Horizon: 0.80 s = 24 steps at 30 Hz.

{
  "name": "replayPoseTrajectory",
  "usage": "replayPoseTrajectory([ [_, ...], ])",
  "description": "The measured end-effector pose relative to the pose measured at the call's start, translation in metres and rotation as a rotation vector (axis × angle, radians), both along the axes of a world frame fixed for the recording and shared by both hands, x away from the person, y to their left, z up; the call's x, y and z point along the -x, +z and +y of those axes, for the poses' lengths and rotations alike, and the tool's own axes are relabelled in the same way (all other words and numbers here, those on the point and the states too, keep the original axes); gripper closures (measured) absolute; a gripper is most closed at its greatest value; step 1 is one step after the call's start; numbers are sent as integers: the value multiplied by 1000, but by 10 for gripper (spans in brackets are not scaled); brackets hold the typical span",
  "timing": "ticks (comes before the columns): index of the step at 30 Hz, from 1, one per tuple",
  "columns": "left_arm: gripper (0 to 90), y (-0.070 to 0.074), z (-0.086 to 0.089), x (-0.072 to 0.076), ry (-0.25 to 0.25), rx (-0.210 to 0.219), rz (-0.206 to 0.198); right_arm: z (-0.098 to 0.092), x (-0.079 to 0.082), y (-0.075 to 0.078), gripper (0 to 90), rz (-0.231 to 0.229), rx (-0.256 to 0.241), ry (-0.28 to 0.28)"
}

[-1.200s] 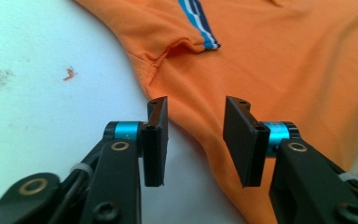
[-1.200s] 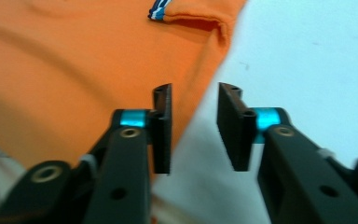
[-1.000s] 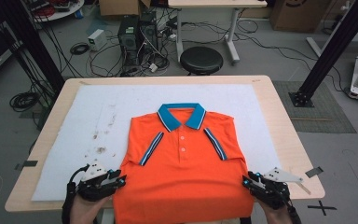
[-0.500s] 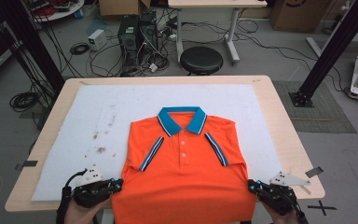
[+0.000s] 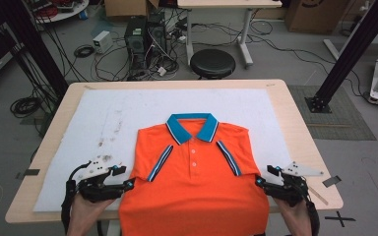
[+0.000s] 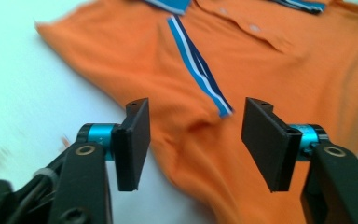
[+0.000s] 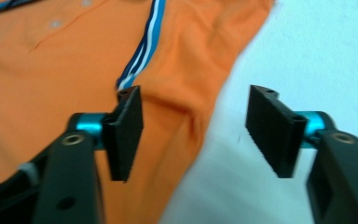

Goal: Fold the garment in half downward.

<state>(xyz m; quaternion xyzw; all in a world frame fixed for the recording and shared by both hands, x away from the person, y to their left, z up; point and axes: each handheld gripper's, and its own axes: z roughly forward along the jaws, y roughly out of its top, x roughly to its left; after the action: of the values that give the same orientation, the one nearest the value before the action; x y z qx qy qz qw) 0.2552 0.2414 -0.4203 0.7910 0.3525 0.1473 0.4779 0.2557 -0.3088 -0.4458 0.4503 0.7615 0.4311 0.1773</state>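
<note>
- Polo shirt (image 5: 197,177) hung past the near edge of the table (image 5: 295,113), so we could not see its hem in the high view, and the picture's bottom edge cut it off.
- We also found both gripper views blurred, and the shirt's buttons there were only pale smudges.
- Our left gripper (image 5: 123,179) sat just beside the shirt's left side, near the end of the left sleeve, with its jaws spread wide and nothing between them.
- In the left gripper view (image 6: 193,135) the shirt's folded sleeve edge lay beyond and below the gap between the jaws; whether the cloth touched them we could not tell.
- Our right gripper (image 5: 263,177) sat just beside the shirt's right side, jaws likewise wide apart and holding nothing.
- In the right gripper view (image 7: 193,133) the shirt's edge ran under the gap, orange cloth by one jaw and the white mat (image 5: 108,118) by the other.
- We saw the shirt lying face up on the white mat, collar pointing away from us.
- It was bright orange, with a blue collar (image 5: 193,125), a buttoned placket, and blue-and-white stripes at each shoulder.
</note>
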Motion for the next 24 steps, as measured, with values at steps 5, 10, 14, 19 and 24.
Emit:
replayPoseTrajectory([
  [5, 371, 8, -1, -22, -35, 18, -47, 1, -27, 6, 317, 7, -5, -17],
  [10, 404, 22, -8, -51, -31, -32, -40, 6, -52, 4, 317, 17, 5, -23],
  [14, 426, 30, -11, -84, -15, -47, 44, 10, -58, 0, 340, 28, 27, -39],
  [19, 426, 29, -15, -121, 49, -105, 45, 9, -56, -1, 339, 29, 29, -48],
  [24, 423, 9, -15, -156, 117, -94, 54, 8, -59, -2, 328, 50, 21, -43],
])
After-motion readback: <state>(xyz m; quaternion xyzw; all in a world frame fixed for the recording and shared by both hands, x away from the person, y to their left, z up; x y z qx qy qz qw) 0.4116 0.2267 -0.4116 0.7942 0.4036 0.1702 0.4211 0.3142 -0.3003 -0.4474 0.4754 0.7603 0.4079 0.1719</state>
